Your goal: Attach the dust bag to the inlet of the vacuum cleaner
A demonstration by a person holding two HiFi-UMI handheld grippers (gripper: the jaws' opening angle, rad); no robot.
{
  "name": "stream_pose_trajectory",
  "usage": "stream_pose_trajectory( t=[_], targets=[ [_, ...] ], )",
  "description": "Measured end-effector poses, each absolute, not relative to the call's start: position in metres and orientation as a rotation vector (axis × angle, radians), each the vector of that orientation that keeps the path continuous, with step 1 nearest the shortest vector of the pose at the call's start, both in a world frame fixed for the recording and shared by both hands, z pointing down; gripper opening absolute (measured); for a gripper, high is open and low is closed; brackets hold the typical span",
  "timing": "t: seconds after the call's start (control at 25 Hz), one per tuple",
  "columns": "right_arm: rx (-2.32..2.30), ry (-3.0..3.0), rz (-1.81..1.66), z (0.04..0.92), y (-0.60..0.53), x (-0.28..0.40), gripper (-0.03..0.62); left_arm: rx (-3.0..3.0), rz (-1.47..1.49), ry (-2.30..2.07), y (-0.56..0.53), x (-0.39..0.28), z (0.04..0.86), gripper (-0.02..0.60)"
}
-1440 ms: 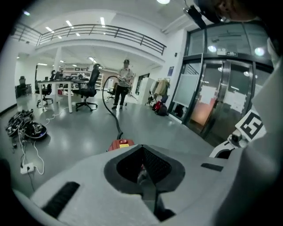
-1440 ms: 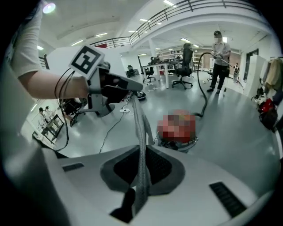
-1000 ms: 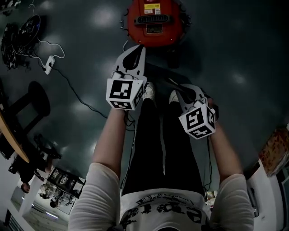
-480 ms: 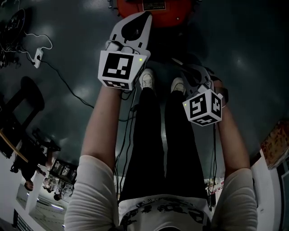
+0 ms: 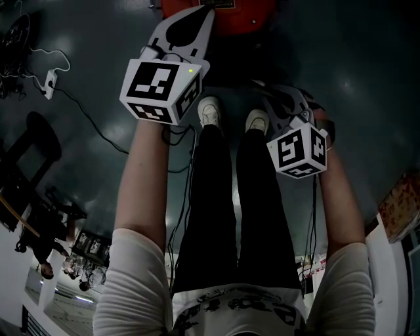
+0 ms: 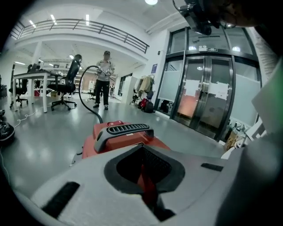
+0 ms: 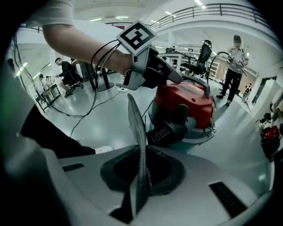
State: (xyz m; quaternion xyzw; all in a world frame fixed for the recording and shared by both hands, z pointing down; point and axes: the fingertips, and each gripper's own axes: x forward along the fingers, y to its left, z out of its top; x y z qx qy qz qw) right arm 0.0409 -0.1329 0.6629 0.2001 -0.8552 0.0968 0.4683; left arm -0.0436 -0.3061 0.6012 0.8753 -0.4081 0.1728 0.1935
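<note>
The red vacuum cleaner (image 7: 188,102) stands on the grey floor just ahead, with a grey carry handle (image 6: 124,130) on top and a black ribbed inlet (image 7: 166,131) on its near side. My right gripper (image 7: 140,152) is shut on the dust bag (image 7: 137,128), a thin grey sheet seen edge-on that sticks up from the jaws. It hangs short of the inlet. My left gripper (image 5: 205,10) reaches over the vacuum cleaner's top (image 5: 220,6); its jaws look shut with nothing between them, and red shows through the slit.
My two white shoes (image 5: 210,111) stand close to the vacuum cleaner. A cable and power strip (image 5: 47,82) lie on the floor at left. A person (image 6: 104,77) with a black hose stands far behind, near desks and office chairs (image 6: 66,86). Glass doors (image 6: 208,97) are at right.
Both grippers have dropped lower and nearer the vacuum cleaner, which has slid to the top edge of the head view. The left gripper now reaches over its top.
</note>
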Motion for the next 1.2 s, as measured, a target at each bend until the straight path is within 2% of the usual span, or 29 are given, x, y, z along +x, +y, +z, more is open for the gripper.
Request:
stream_pose_trajectory(
  t=[0.4, 0.88, 1.2],
  targets=[
    [0.383, -2.096, 0.003, 0.673, -0.149, 0.041, 0.026, 2.488, 0.527, -1.184, -0.308, -0.043, 0.604, 0.003],
    [0.329, -2.108, 0.120, 0.675, -0.153, 0.042, 0.026, 2.480, 0.557, -1.173, -0.306, -0.042, 0.607, 0.003],
    [0.282, -2.083, 0.031, 0.670, -0.155, 0.034, 0.026, 2.477, 0.575, -1.162, -0.305, -0.041, 0.606, 0.003]
  ],
)
